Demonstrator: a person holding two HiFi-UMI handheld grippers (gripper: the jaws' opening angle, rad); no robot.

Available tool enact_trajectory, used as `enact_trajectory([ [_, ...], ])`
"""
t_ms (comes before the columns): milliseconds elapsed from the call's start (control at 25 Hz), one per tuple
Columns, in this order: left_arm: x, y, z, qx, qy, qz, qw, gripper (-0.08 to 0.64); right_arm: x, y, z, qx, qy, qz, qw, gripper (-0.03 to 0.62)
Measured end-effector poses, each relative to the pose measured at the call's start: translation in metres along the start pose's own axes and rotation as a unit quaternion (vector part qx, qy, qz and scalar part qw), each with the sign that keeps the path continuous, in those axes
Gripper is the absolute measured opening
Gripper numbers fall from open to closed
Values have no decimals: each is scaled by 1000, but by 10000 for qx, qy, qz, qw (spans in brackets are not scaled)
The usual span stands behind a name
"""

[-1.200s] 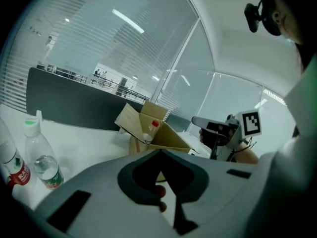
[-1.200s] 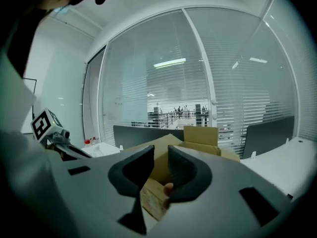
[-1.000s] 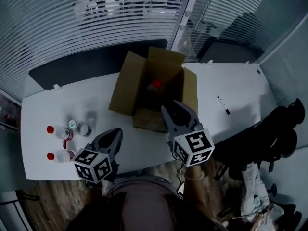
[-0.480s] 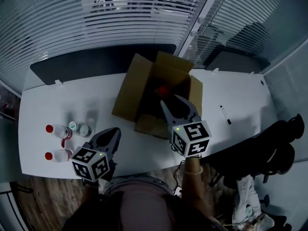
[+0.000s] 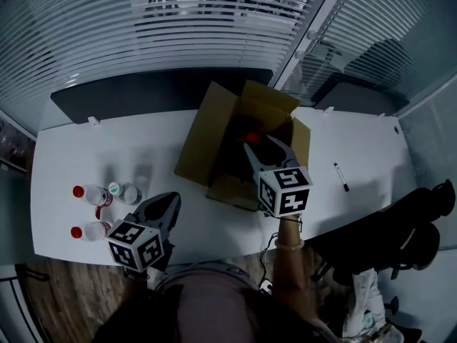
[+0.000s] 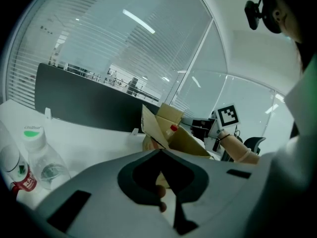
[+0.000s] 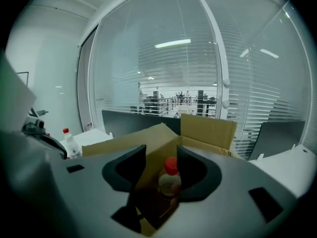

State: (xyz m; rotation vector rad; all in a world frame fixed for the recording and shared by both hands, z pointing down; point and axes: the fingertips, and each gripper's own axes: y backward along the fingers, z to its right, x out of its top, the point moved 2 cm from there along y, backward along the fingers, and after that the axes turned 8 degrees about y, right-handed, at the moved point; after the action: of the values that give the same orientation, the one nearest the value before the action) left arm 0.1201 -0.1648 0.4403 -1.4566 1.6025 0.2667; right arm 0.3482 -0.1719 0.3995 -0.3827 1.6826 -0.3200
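Right tool [image 7: 161,151] released above the red-capped bottle [image 7: 169,178]; left tool [image 6: 161,151] clenched on nothing.
The right tool's jaws stood apart over the cardboard box [image 5: 201,141] at frame centre, with the bottle upright inside and the forearm [image 5: 287,252] stretched up from the lower edge. The left tool hovered at lower left, near loose bottles [image 5: 91,194] on the table [image 5: 71,141].

Pen [image 5: 342,176] on tbl [image 5: 86,148]; chair [image 5: 421,216].
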Motion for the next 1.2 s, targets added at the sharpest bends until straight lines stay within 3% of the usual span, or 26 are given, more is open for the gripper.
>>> enact_trajectory([
  [800,2,-10,-34,179,170,-116,9996,8,-50,-64,12,124,-463,-1025,9936,207],
  [1200,8,-14,-38,188,165,-103,9996,8,-54,-69,15,-162,-50,-1296,9914,189],
])
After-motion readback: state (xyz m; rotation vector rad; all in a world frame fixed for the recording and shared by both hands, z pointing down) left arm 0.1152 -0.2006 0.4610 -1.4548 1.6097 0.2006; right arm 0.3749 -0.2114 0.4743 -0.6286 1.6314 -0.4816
